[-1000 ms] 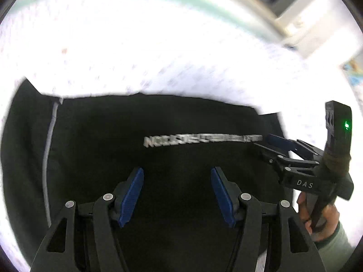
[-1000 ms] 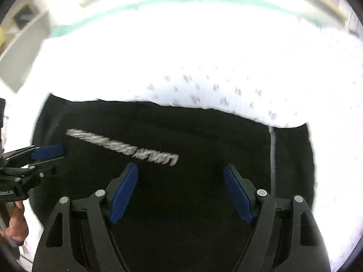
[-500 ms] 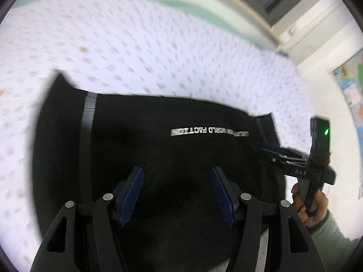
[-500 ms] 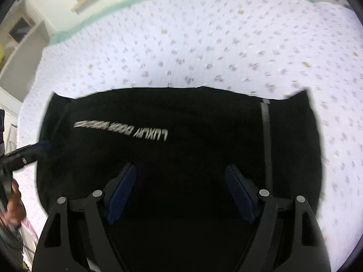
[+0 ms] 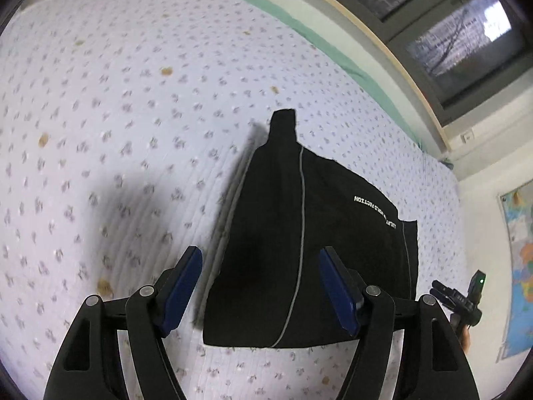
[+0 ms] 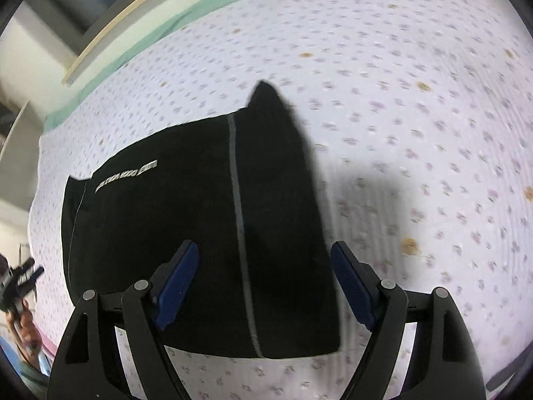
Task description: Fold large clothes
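Observation:
A black garment (image 5: 309,250) with white lettering and grey seam lines lies folded in a flat rectangle on the bed; it also shows in the right wrist view (image 6: 200,226). My left gripper (image 5: 260,291) is open and empty, raised above the garment's left end. My right gripper (image 6: 266,286) is open and empty, raised above the garment's right end. Each gripper appears small at the edge of the other's view: the right gripper (image 5: 458,300) and the left gripper (image 6: 20,283), their jaws too small to judge there.
The bed is covered by a white quilt with small floral dots (image 5: 133,116), with a green sheet edge (image 5: 276,3) at the far side. A window (image 5: 466,33) lies beyond. A wall map (image 5: 519,266) hangs at the right.
Both grippers have risen and drawn back from the garment, which now looks smaller and lies whole in view. The two grippers have moved apart toward opposite ends. Jaws stayed open.

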